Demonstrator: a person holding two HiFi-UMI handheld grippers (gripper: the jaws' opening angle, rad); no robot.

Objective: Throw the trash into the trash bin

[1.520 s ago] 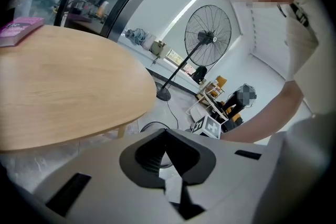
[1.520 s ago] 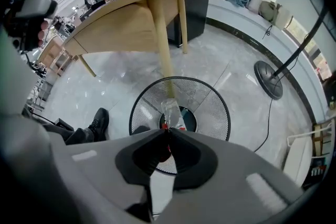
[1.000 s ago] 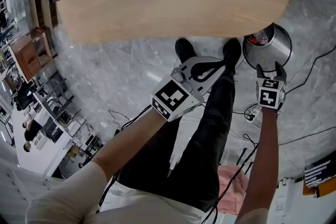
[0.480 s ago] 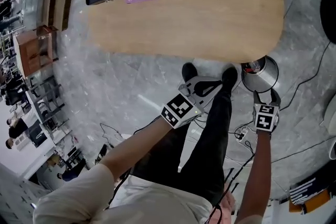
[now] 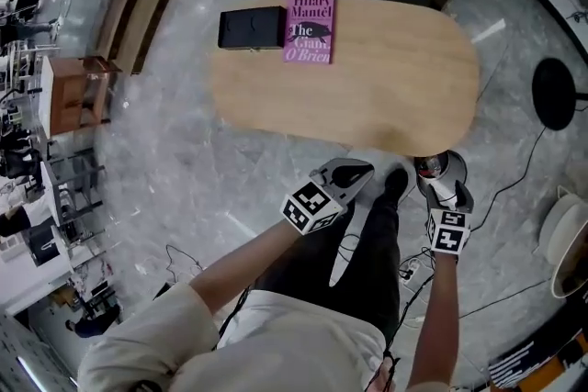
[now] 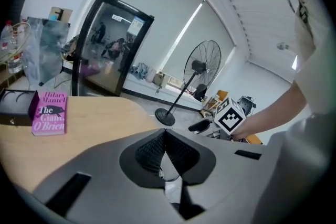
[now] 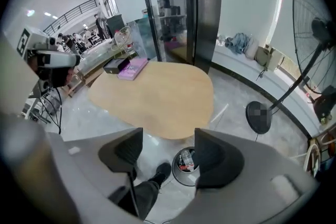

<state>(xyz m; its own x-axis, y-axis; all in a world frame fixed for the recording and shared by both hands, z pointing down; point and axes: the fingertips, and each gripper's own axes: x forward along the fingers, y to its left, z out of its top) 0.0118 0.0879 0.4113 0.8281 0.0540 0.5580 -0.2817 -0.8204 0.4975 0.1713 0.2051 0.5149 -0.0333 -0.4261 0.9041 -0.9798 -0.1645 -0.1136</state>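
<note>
ok so from what I can see this one looks pretty much done: the trash bin [image 7: 181, 180] sits on the floor just beside the near end of the oval wooden surface [image 5: 386, 87], right by the person's shoe, and there's already stuff in it, a clear bottle [image 7: 187, 159] and something red next to it. Neither tool is carrying anything. The left gripper [image 6: 165, 136] has its fingers pressed together with nothing caught between them. The right gripper [image 7: 168, 149] has its fingers wide apart and empty, and it hangs high above the bin and looks down into it through the gap. I can't spot any loose trash on the surface or on the floor around the feet, so my guess is nothing is left to throw away, unless there's more somewhere outside the views. Counting things up: one bin, one surface, two grippers (one per hand), and on the far end of the surface just two items lying side by side, one pink book [image 5: 309, 29] and one black box [image 5: 250, 27], neither of which reads as trash to me. In the bin I can make out at least two pieces, but it's too small to give an exact count. Also one standing fan [image 6: 202, 68] off beyond the surface, fwiw
</note>
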